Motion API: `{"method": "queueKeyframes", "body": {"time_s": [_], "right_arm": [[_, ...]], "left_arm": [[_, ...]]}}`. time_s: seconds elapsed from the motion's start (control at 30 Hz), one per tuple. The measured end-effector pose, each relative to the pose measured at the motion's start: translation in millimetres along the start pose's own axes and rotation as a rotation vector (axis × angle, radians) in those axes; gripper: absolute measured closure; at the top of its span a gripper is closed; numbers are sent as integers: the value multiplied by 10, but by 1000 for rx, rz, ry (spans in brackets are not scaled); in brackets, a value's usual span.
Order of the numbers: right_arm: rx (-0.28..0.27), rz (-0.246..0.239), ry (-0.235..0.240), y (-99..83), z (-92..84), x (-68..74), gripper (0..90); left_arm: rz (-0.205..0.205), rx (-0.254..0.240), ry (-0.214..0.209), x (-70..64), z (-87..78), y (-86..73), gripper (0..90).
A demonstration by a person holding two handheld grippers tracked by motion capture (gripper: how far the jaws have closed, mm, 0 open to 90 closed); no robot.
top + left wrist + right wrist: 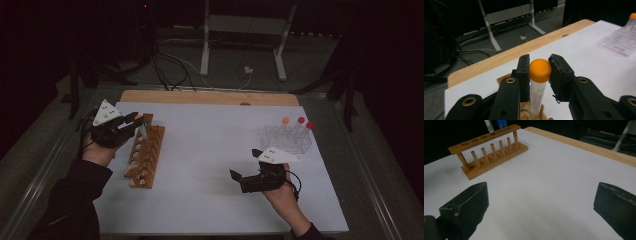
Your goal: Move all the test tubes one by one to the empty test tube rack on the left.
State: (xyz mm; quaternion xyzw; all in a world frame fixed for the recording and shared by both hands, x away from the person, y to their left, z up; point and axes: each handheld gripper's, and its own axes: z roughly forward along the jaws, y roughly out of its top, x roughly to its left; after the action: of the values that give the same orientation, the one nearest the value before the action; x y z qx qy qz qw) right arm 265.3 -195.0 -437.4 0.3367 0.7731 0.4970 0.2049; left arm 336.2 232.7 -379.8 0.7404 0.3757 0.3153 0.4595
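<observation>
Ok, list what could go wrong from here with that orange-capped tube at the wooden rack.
1. The left gripper pinches the orange-capped tube high up, at its cap; the long body hangs free, so it could swing or slip while lowered.
2. The tube's tip sits near the far end of the wooden rack; if it misses a hole, it may catch the top board and nudge the rack.
3. The right gripper stands open, away from the rack, so nothing steadies it.
</observation>
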Motion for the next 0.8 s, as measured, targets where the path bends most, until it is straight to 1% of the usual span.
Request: {"method": "queueKeyframes", "body": {"time_s": [0.1, 0.17, 0.2, 0.27, 0.43, 0.5, 0.53, 0.6, 0.63, 0.8], "right_arm": [[-1, -2, -1, -1, -3, 3, 0], [-1, -2, -1, -3, -1, -1, 0], [0, -2, -1, -3, -1, -2, 0], [-1, -1, -1, -3, -3, -4, 0], [0, -2, -2, -7, -1, -7, 0], [3, 2, -1, -10, 1, -8, 0], [2, 3, -2, -12, 4, -11, 0], [2, 6, -1, -13, 3, -20, 0], [2, 7, -1, -13, 1, -24, 0], [-1, 8, -1, -11, -10, -32, 0]], "left_arm": [[-16, 8, 22, 58, 40, -49, 718], [-34, 12, 26, 91, 64, -89, 718], [-34, 17, 32, 100, 78, -110, 718], [-47, 26, 31, 114, 106, -155, 718], [-57, 53, 29, 116, 180, -264, 718], [-72, 59, 24, 118, 210, -309, 718], [-68, 67, 27, 115, 227, -331, 718], [-76, 76, 22, 112, 258, -372, 718], [-74, 81, 24, 109, 271, -392, 718], [-87, 97, 27, 104, 328, -482, 717]]}}
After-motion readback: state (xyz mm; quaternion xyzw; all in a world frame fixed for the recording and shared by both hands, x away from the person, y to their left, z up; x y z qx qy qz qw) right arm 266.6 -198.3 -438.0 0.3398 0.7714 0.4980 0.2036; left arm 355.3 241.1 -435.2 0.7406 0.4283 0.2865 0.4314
